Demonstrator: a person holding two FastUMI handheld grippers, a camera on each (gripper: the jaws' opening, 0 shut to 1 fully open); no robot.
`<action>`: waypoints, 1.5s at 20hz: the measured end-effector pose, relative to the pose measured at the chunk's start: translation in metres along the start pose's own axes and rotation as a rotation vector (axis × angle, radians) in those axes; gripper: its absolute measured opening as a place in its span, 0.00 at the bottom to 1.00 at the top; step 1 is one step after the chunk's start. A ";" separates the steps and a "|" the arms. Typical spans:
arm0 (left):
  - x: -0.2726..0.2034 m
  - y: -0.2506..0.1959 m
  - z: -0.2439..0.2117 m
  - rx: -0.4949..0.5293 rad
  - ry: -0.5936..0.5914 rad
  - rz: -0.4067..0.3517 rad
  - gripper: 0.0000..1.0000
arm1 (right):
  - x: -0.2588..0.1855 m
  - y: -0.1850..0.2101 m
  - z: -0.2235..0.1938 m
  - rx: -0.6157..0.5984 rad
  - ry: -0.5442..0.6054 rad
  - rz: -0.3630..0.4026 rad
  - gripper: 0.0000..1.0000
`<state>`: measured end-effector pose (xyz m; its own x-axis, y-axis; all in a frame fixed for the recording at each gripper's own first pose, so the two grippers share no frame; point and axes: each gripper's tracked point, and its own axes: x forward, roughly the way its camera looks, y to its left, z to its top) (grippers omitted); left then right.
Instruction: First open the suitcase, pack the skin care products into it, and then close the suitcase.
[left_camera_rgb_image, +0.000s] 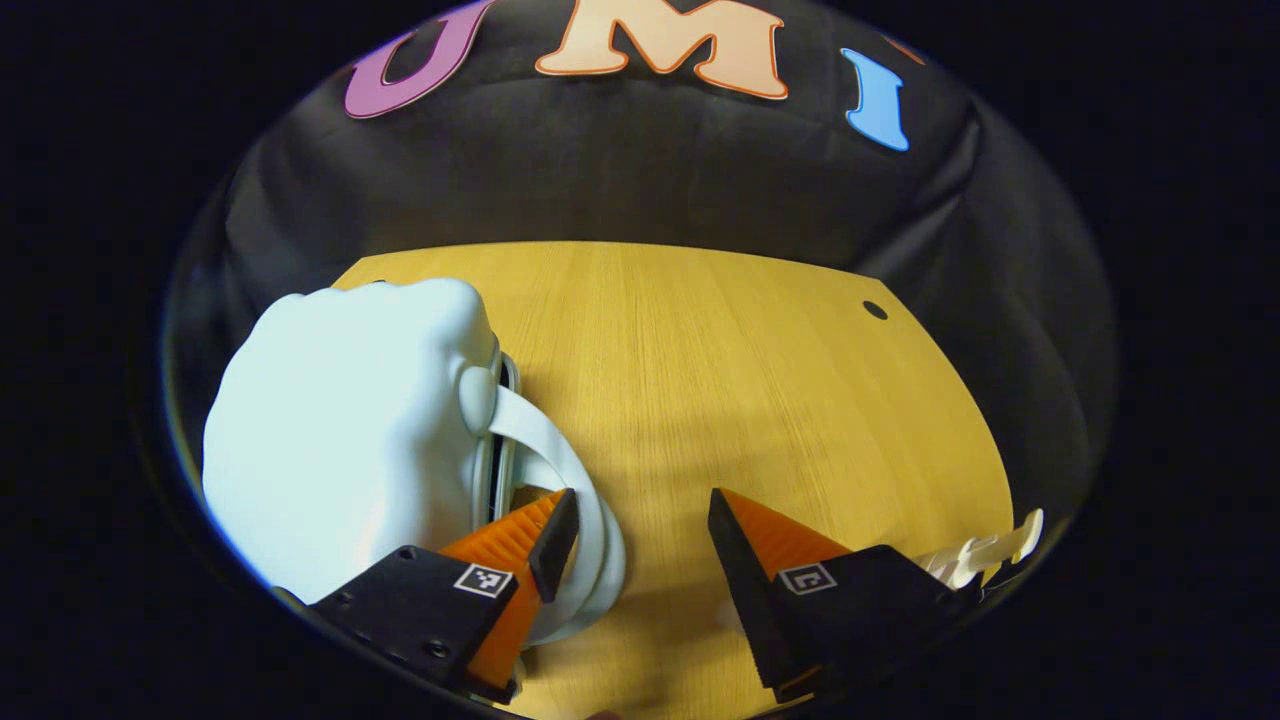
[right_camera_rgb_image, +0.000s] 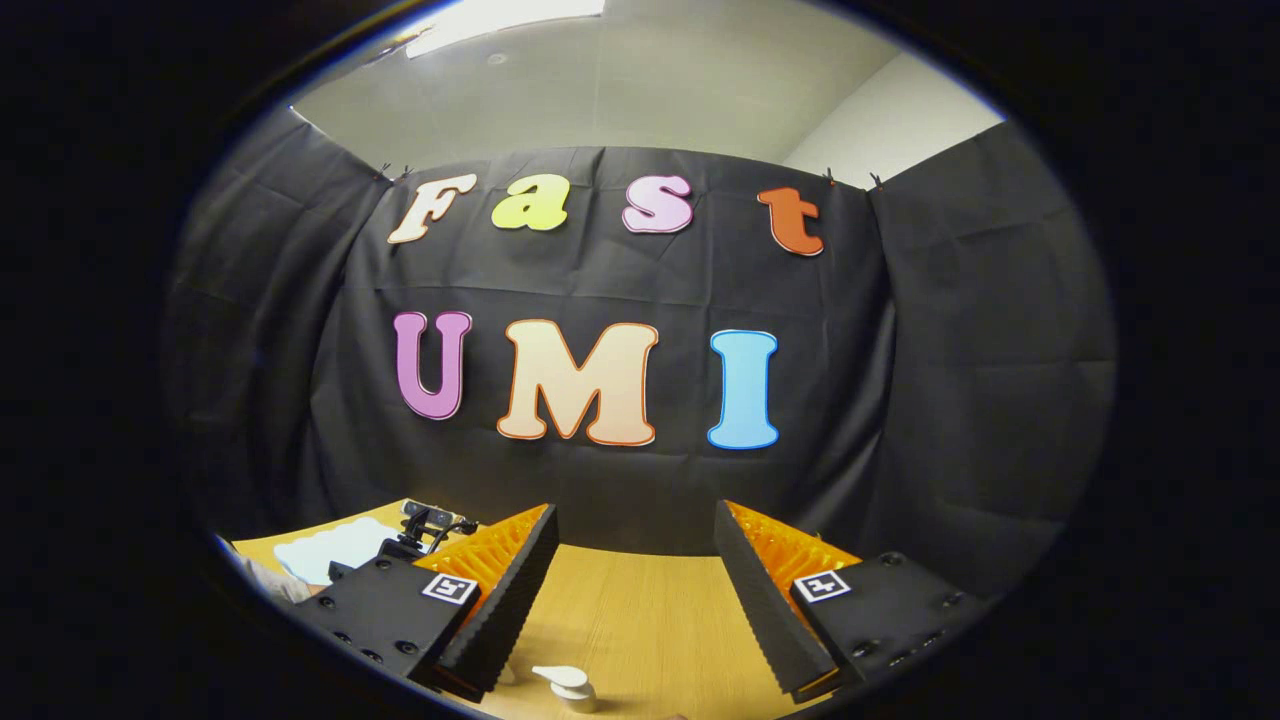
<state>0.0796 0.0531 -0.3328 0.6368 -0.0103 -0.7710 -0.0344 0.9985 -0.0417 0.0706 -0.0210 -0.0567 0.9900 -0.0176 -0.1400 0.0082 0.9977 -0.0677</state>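
Left gripper view: left gripper (left_camera_rgb_image: 640, 540) held wide apart above the wooden table (left_camera_rgb_image: 720, 380), nothing clamped between the fingers. Pale suitcase (left_camera_rgb_image: 345, 450) lying closed on the table, to the left of and ahead of the left-hand finger. Suitcase handle (left_camera_rgb_image: 575, 480), a white strap, looped out from the case's edge and curving round the tip of the left-hand finger (left_camera_rgb_image: 535, 540); contact between finger and strap likely, not certain; the other finger well clear of it, over bare table. Small dark hole (left_camera_rgb_image: 875, 310) in the table top, far ahead and to the right of the right-hand finger. Pale comb-like item (left_camera_rgb_image: 985, 550) at the table's edge, just beyond the right-hand finger; identity not determinable. Right gripper view: right gripper (right_camera_rgb_image: 635, 585) likewise spread wide, empty, raised and pointed toward the booth's cloth wall (right_camera_rgb_image: 960, 400), with the table below the fingers. White pump-top bottle (right_camera_rgb_image: 570, 685) standing on the table, low between the fingers and nearer the left-hand one, not touched by either. Suitcase (right_camera_rgb_image: 325, 550) seen far off to the left of the left-hand finger, with the other gripper's body (right_camera_rgb_image: 420, 525) just beside it.
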 end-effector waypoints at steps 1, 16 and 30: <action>0.001 0.001 0.001 0.005 0.004 0.005 0.80 | -0.001 0.001 0.001 -0.006 -0.003 -0.001 0.98; 0.007 0.026 -0.003 0.010 0.080 0.095 0.24 | -0.007 -0.001 -0.003 -0.008 0.001 -0.019 0.99; -0.018 0.012 0.005 -0.046 0.143 0.009 0.02 | -0.006 0.014 0.004 -0.048 -0.034 0.042 1.00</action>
<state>0.0714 0.0659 -0.3164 0.5201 -0.0124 -0.8540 -0.0765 0.9952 -0.0611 0.0650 -0.0070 -0.0533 0.9935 0.0274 -0.1103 -0.0396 0.9932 -0.1095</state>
